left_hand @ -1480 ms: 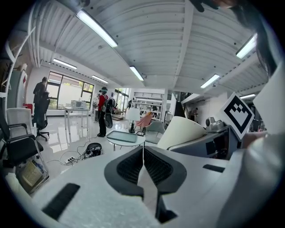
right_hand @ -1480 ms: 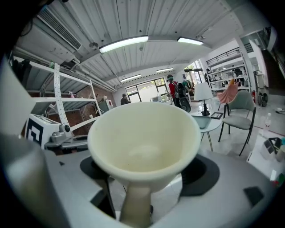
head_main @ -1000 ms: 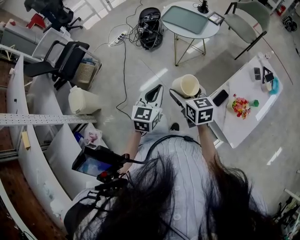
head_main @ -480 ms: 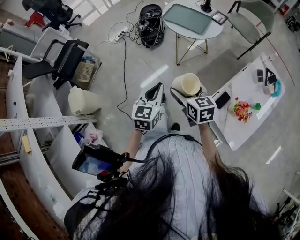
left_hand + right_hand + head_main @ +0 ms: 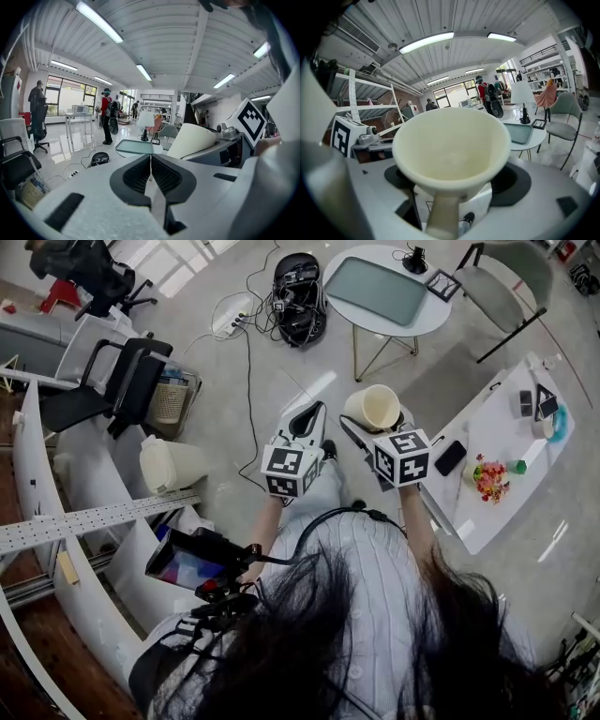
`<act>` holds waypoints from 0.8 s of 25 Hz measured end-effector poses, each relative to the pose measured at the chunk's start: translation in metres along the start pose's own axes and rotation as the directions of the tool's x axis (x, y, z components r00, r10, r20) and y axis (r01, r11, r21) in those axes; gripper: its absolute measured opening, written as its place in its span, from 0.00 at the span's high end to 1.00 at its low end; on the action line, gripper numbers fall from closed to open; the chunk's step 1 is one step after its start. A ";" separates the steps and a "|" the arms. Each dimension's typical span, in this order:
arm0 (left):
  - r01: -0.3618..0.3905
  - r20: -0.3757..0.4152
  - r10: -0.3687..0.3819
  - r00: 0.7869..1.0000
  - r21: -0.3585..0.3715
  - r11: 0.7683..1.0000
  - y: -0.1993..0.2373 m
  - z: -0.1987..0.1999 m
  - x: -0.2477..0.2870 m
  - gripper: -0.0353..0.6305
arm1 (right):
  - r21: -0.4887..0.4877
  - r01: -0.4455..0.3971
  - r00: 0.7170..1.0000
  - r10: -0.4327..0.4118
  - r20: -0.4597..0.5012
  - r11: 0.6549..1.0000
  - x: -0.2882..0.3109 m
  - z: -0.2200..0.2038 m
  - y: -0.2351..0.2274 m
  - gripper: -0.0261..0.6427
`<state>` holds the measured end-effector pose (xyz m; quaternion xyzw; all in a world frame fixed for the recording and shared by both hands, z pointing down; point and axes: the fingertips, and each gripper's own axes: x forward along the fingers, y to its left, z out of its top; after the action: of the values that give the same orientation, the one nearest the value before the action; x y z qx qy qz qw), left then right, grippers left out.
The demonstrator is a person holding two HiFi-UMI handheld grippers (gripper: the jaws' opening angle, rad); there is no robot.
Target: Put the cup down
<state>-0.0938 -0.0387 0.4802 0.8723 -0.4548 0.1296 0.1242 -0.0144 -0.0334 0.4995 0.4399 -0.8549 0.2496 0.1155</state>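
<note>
While right gripper (image 5: 377,430) still clamps the cream cup (image 5: 373,407) aloft as before, left gripper (image 5: 307,420) jaws pressed together, nothing between

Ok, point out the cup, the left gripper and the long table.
cup (image 5: 450,140): right gripper view, inner wall.
left gripper (image 5: 150,171): left gripper view, where its shut tips meet.
long table (image 5: 492,427): head view, bare top.

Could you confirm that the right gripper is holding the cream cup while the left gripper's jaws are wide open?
Not quite: the left gripper has its jaws closed together with nothing between them, as the left gripper view shows. The right gripper does hold the cream cup.
</note>
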 end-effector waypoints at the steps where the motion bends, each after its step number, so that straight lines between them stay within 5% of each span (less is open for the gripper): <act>1: 0.009 -0.001 -0.009 1.000 -0.002 1.000 0.006 0.004 0.006 0.92 | 0.003 0.004 1.000 -0.004 -0.001 1.000 0.007 0.005 -0.003 0.34; 20: 0.126 -0.048 -0.125 0.991 0.036 0.991 0.098 0.039 0.101 0.92 | 0.076 0.113 0.994 -0.113 -0.010 0.991 0.110 0.064 -0.052 0.34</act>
<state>-0.1142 -0.1832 0.4882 0.8982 -0.3935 0.1501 0.1256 -0.0357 -0.1688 0.5084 0.4911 -0.8181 0.2763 0.1149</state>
